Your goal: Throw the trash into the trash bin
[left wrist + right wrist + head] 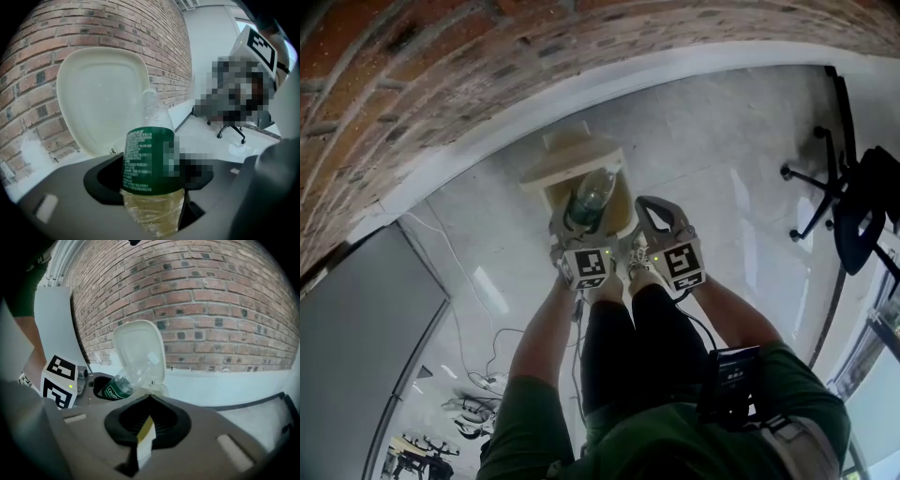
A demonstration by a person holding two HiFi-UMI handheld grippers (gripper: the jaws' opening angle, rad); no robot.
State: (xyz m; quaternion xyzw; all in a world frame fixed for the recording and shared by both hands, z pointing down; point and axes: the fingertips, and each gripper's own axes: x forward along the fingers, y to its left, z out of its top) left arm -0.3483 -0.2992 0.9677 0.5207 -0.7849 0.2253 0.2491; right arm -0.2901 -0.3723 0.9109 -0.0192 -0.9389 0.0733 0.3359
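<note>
A plastic bottle (151, 161), clear with a green label, is pinched by its lower half between the dark pads of the left gripper (584, 214), whose jaws stand wide and press on both sides of it. In the head view the bottle hangs over the mouth of a cream-coloured trash bin (624, 214) that sits on the pale floor (722, 141) at 12 o'clock from the person's hands. The bin's lid (96, 96) is swung up and open, leaning back toward the red brick wall (211, 301) behind it. In the right gripper view the bottle is tilted, with its neck pointing to about 2 o'clock across the face of the raised lid. The right gripper (147, 427) is just beside the left one, at its 3 o'clock. Its jaws are closed on a small thin scrap (145, 440), pale yellow and white, which stands on edge between the pads; what the scrap is made of cannot be told. Both grippers point down toward the bin, each carrying its cube of black and white square markers. The person wears a green top and dark trousers and stands over the bin. A black office chair (848, 202) stands at 3 o'clock, well apart from the bin, and loose cables (473, 375) lie on the floor at 8 o'clock.
</note>
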